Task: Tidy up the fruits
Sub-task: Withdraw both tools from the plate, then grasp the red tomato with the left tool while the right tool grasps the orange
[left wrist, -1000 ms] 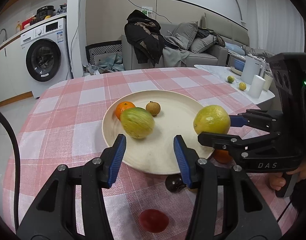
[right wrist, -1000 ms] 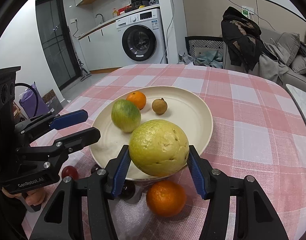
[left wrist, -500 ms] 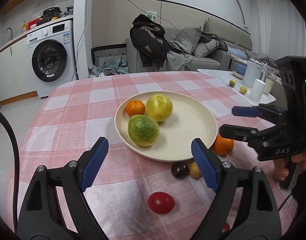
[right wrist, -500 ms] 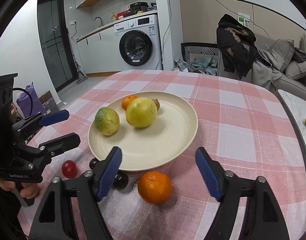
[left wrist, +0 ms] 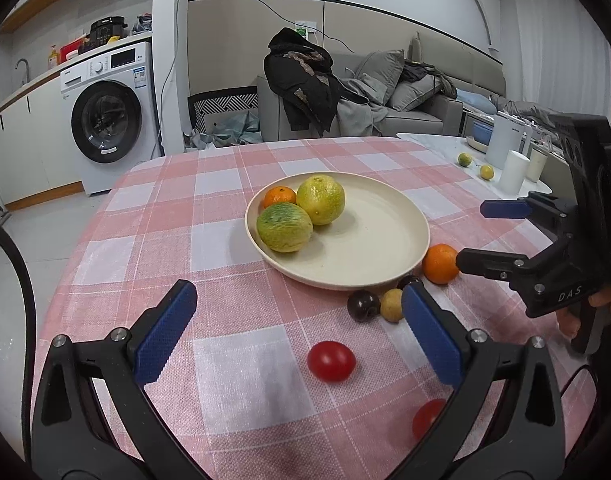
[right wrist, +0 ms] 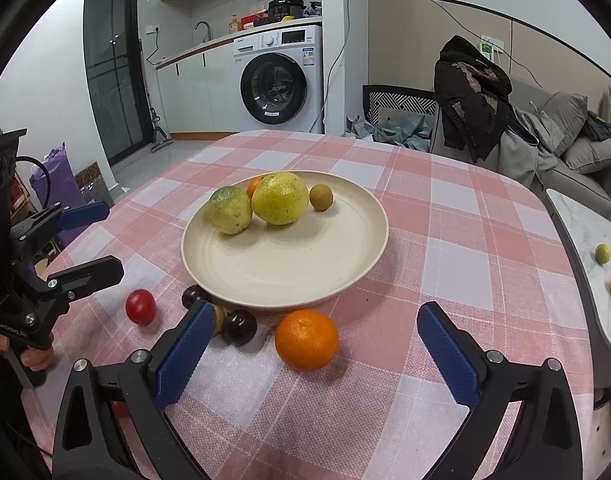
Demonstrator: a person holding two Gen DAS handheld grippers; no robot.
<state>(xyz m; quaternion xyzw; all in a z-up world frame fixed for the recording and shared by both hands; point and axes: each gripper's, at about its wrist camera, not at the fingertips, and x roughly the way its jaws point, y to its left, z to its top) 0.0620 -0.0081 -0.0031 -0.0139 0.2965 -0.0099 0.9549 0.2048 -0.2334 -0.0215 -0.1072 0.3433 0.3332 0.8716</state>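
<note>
A cream plate (left wrist: pixel 385 248) (right wrist: pixel 285 264) on the pink checked cloth holds a large yellow-green fruit (left wrist: pixel 320 199) (right wrist: pixel 280 198), a mottled green fruit (left wrist: pixel 284 227), a small orange (left wrist: pixel 279 196) and a brown longan (right wrist: pixel 320 197). Around its near rim lie an orange (right wrist: pixel 306 339), two dark plums (right wrist: pixel 240 327), a small tan fruit (left wrist: pixel 391 305) and a red tomato (left wrist: pixel 331 361). My left gripper (left wrist: pixel 297 300) is opening wide, gripping nothing, over the cloth above the tomato. My right gripper (right wrist: pixel 315 316) is opening too, with the loose orange lying untouched between its fingers.
A second red tomato (left wrist: pixel 427 418) lies near the front edge. A white side table (right wrist: pixel 585 232) at the right carries two small citrus fruits, a kettle (left wrist: pixel 505 148) and cups. Beyond the table stand a washing machine (left wrist: pixel 105 120) and a sofa (left wrist: pixel 405 92).
The right gripper let go of the large yellow-green fruit, which now rests on the plate. Both grippers opened wide and drew back from the plate.
</note>
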